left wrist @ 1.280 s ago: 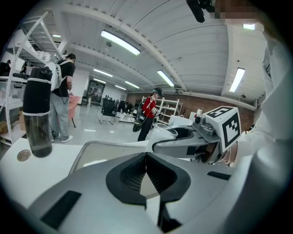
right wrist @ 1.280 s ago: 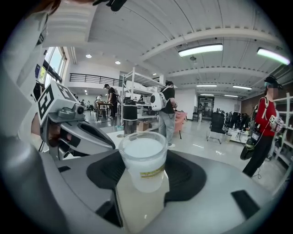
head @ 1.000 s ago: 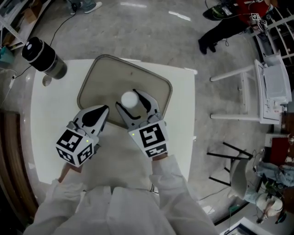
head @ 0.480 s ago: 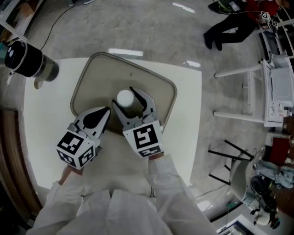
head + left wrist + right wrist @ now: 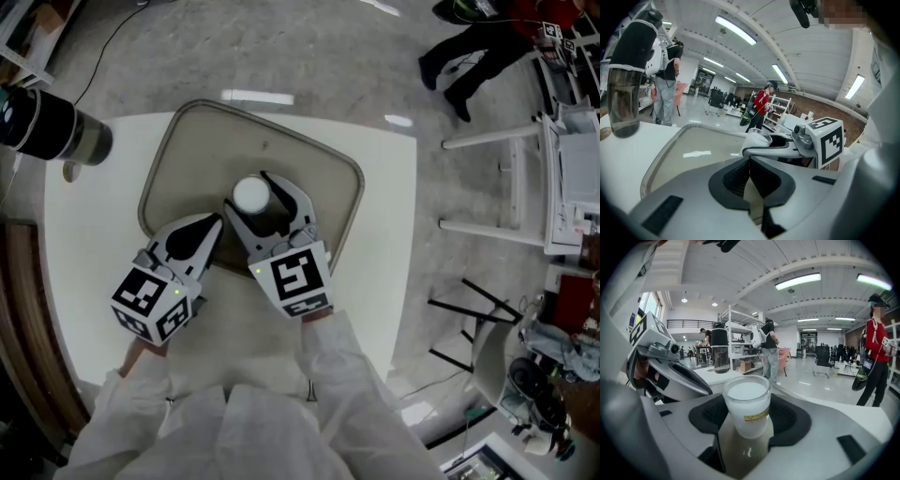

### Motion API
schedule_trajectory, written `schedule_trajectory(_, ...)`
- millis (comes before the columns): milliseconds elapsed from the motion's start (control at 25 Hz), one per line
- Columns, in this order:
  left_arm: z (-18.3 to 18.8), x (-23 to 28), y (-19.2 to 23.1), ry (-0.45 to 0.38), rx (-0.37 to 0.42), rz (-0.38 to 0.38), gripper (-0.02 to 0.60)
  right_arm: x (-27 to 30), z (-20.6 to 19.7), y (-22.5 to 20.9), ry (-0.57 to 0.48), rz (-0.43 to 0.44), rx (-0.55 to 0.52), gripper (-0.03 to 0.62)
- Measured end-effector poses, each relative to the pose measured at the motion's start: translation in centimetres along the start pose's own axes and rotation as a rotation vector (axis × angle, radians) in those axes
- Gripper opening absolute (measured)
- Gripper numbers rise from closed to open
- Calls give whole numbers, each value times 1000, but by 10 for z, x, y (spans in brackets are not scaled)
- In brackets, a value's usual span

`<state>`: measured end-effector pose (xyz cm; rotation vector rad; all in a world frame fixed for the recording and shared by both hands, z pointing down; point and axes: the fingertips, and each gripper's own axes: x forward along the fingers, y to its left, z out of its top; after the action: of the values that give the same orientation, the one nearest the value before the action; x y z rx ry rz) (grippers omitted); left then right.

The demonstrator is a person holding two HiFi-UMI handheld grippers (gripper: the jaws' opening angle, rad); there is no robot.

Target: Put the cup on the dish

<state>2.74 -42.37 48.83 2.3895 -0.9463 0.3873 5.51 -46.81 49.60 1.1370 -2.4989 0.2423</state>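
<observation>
Cup [image 5: 746, 399] gripped by right tongs [image 5: 746, 425] bears unreadable yellow label [image 5: 756, 417].

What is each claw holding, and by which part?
The right claw grips the cup by its sides, below the rim; the left claw is shut and empty.

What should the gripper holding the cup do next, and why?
Probably ease the cup straight down until it rests on the dish. The right gripper holds the cup between its jaws, over the dish's flat bottom, and I cannot tell whether its base touches. The left gripper is shut, empty, beside it.
</observation>
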Motion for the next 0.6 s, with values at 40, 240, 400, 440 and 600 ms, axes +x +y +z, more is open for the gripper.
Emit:
schedule_trajectory(40,0,0,0,-1,2,0,8,0,0,0,-6,8,21,270)
schedule_trajectory(240,1,0,-1,5,17,1,8,0,0,-1,-13,18,41,270)
schedule_trajectory(400,0,-3,0,7,18,0,8,2,2,2,-13,7,44,270)
schedule_trajectory(440,0,-1,-2,10,19,-1,9,1,1,0,-14,7,45,270)
schedule_trajectory(600,-2,-4,-6,21,18,0,9,-3,3,3,-26,13,51,272)
